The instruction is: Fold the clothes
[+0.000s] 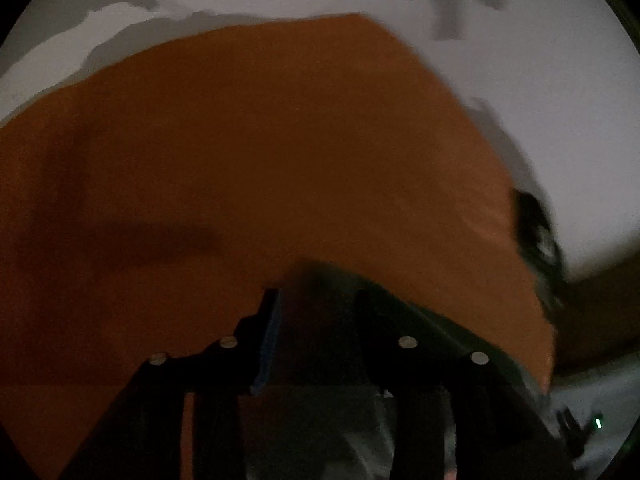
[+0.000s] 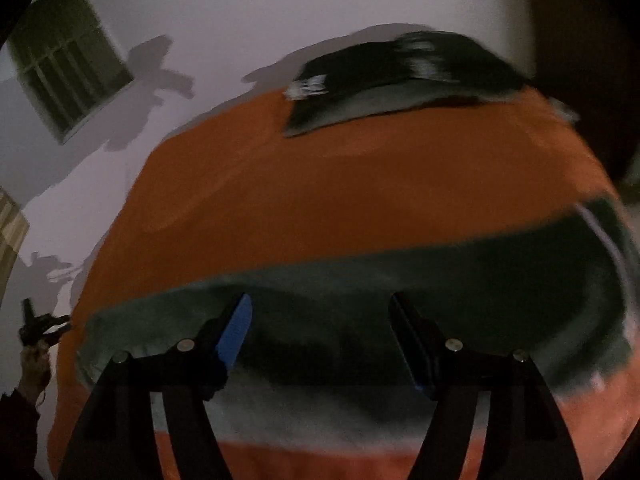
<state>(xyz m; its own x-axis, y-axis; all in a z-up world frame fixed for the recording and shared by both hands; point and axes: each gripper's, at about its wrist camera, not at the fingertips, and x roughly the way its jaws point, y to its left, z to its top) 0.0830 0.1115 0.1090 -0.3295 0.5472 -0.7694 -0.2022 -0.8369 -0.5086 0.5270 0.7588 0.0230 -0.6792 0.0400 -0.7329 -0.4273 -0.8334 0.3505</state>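
A dark green garment point(image 2: 440, 280) with a pale band along its near edge lies spread on the orange table cover point(image 2: 320, 184). My right gripper point(image 2: 320, 308) hangs open just above it, with nothing between its blue-padded fingers. At the far left of the right wrist view a hand point(image 2: 32, 364) holds my left gripper point(image 2: 66, 324) beside the garment's left corner. In the left wrist view the left gripper point(image 1: 316, 300) is open, and the green garment's edge point(image 1: 404, 300) runs just past its tips. Both views are dim and blurred.
A second dark garment point(image 2: 400, 76), folded and with white print, lies at the table's far edge, and shows at the right in the left wrist view point(image 1: 536, 224). Behind the table are a pale wall point(image 2: 280, 8) and a window point(image 2: 68, 60).
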